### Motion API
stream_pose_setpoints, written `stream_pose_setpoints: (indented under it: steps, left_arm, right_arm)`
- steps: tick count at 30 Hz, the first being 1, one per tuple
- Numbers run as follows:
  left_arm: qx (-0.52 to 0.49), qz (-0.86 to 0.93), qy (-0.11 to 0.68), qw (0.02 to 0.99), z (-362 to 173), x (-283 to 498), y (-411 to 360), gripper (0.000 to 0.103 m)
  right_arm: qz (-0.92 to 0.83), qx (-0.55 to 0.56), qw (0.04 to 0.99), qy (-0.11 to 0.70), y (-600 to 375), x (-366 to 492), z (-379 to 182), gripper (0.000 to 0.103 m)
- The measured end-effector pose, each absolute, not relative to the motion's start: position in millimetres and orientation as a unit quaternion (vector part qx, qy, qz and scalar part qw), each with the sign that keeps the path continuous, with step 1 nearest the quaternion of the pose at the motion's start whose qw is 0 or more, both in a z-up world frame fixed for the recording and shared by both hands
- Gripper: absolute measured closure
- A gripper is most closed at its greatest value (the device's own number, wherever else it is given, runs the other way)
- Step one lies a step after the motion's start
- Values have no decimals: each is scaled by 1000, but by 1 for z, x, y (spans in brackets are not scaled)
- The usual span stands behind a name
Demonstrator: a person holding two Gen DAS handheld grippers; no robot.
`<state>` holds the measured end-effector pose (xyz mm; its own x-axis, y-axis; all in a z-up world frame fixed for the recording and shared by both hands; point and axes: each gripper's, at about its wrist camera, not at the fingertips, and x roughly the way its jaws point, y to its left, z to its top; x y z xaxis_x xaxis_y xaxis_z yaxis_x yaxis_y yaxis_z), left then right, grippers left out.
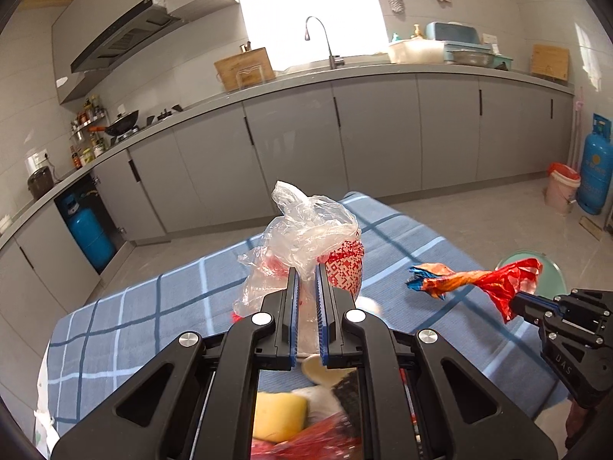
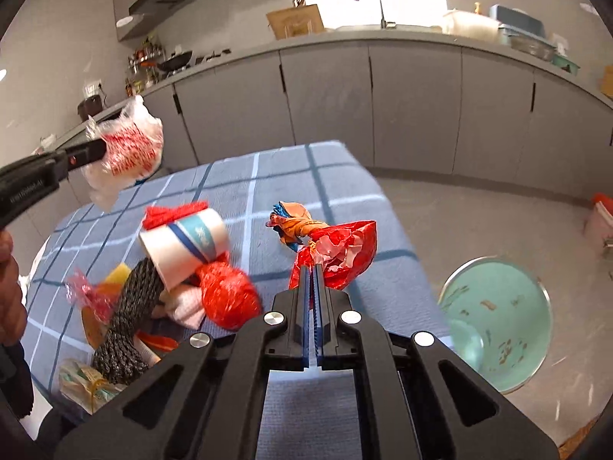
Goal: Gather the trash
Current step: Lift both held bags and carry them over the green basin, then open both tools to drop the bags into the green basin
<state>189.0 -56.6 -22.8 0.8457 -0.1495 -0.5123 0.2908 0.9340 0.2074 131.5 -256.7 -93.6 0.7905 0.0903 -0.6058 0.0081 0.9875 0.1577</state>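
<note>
My left gripper [image 1: 307, 273] is shut on a crumpled clear plastic bag with red print [image 1: 306, 245], lifted above the blue checked tablecloth [image 1: 153, 306]; that bag [image 2: 126, 149] also hangs at the left of the right wrist view. My right gripper [image 2: 314, 270] is shut on a twisted red, orange and blue wrapper [image 2: 337, 247], raised over the table's right side; the same wrapper [image 1: 475, 281] shows at the right in the left wrist view. A heap of trash lies on the cloth: a paper cup [image 2: 184, 245], red mesh [image 2: 228, 299], dark rope [image 2: 130, 322].
A pale green bin [image 2: 502, 326] stands on the floor right of the table. Grey kitchen cabinets [image 1: 375, 134] run behind. A blue gas cylinder [image 1: 595, 168] and a pink bucket [image 1: 561, 188] stand at the far right. A person's hand [image 2: 9, 299] shows at the left edge.
</note>
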Motion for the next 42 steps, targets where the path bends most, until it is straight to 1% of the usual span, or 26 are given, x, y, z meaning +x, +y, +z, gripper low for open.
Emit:
stream_pose_setpoints:
  steps: [10,18,23,32,42]
  left_arm:
    - [145,-164,244,945,-18,183,-117,93]
    - [147,-202,255,934,-26,174,-170,93]
    - [152,-227,262,926,-35,170,-206,93]
    - [159,-270,290,904,-74,170,-275,93]
    - [169,-316,318,878,-117,179,-325,93]
  right_arm:
    - [-25,89,950,299,-304,117,-79,100]
    - [-77,105,947,295,-357,99,-86,100]
    - [-110,117,940,301,-392,89,-100,100]
    - [-148,146,923,323,-439,80,-135,99]
    - [-165,163,907,350,-466,92,-172,99]
